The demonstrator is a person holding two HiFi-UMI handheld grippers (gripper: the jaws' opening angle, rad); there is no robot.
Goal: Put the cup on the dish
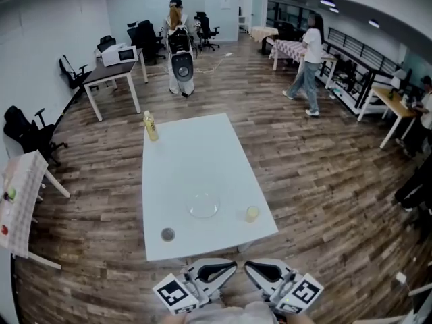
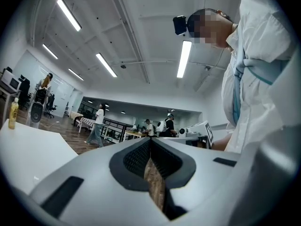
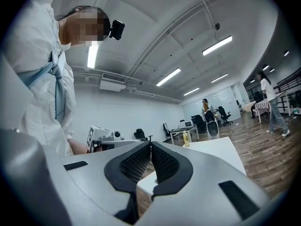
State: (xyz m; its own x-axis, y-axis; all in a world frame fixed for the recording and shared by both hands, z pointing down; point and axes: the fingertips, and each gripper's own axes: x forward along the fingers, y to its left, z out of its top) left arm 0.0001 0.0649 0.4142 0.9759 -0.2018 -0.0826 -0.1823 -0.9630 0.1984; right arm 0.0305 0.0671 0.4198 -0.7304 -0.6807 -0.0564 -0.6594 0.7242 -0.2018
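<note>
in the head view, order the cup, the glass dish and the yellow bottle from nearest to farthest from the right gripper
1. cup, by the table's near edge, just ahead of the right gripper
2. dish, mid-table, left of the cup
3. bottle, far left corner

Bright, even light falls from long ceiling tubes (image 2: 183, 60), which glow at twelve and ten o'clock in the left gripper view and at two o'clock in the right gripper view. The white table (image 1: 202, 174) looks pale and flat, with no hard glare and only a faint shadow under its six o'clock edge. The wooden floor (image 1: 317, 174) shows a mild sheen toward twelve o'clock. All three views bulge like a fisheye, and their corners go black. The left gripper (image 2: 150, 142) and right gripper (image 3: 150, 146) look soft up close.
</note>
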